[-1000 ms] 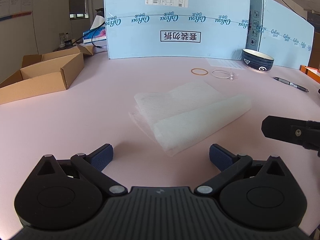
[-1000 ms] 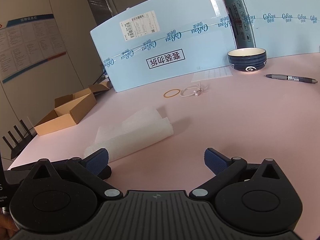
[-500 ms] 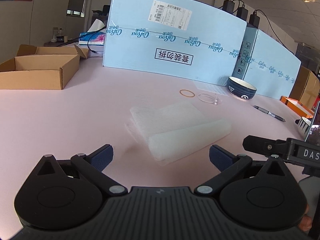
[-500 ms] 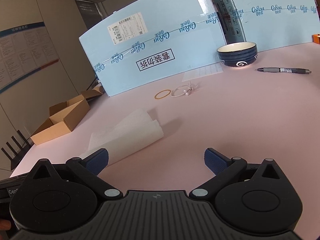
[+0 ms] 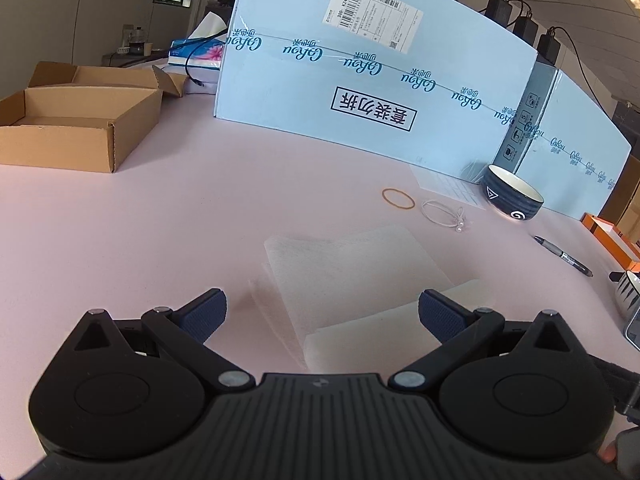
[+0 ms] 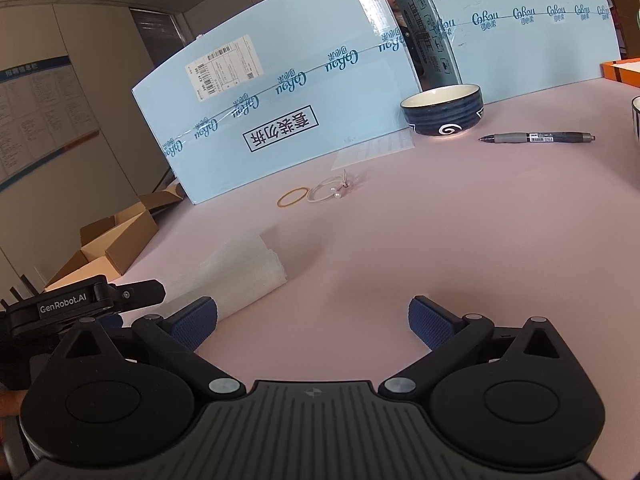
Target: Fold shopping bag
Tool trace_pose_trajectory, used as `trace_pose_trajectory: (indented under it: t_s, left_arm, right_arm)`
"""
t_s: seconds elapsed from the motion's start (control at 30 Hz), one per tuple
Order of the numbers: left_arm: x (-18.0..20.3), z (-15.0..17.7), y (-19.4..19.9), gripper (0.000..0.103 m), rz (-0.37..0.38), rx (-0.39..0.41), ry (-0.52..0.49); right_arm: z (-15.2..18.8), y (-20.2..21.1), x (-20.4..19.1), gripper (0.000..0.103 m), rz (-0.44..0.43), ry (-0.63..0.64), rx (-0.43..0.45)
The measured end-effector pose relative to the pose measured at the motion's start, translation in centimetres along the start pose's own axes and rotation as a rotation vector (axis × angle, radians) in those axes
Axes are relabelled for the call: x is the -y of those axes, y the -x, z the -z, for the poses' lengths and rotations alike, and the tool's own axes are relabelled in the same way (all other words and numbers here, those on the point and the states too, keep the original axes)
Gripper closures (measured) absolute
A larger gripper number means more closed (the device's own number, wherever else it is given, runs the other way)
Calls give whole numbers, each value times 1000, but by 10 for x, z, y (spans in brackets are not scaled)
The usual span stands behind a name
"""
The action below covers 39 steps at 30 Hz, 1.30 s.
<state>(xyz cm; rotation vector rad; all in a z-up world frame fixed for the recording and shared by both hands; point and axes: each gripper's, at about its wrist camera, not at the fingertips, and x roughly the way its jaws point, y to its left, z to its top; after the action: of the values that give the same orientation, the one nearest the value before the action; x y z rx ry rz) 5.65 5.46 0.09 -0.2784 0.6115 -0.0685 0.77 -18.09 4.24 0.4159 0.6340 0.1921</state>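
A white translucent shopping bag point(image 5: 352, 284) lies folded into a flat layered rectangle on the pink table. My left gripper point(image 5: 322, 314) is open just above its near edge, with the bag's thick fold between the blue pads but untouched. In the right wrist view the same bag point(image 6: 244, 272) sits at lower left. My right gripper point(image 6: 312, 322) hangs open over bare table to the bag's right, holding nothing. The left gripper's black body point(image 6: 84, 304) shows at that view's left edge.
Large light-blue cartons point(image 5: 372, 76) wall off the back. An open cardboard box point(image 5: 76, 120) sits far left. A rubber band point(image 5: 398, 199), a hair tie point(image 5: 442, 214), a dark bowl point(image 5: 512, 198) and a pen point(image 6: 538, 137) lie beyond the bag.
My left gripper has moved forward and down, so the bag now lies between its fingers. My right gripper has drifted right and closer to the table. Both stay open.
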Motion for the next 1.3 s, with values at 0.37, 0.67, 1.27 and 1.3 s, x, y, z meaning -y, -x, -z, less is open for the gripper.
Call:
trace_pose_trajectory:
  t_s: [0.37, 0.67, 1.27, 1.3]
  left_arm:
    - [-6, -5, -17, 31, 69, 30, 78]
    - [-3, -4, -20, 90, 59, 12, 52]
    - [5, 10, 11, 101, 131, 90, 36]
    - [5, 10, 12, 101, 131, 92, 37]
  right_arm:
    - [-5, -1, 11, 0, -12, -48, 8]
    - [-4, -1, 11, 0, -15, -41, 14]
    - [-12, -13, -6, 0, -126, -25, -53]
    - [-14, -20, -13, 0, -149, -22, -74]
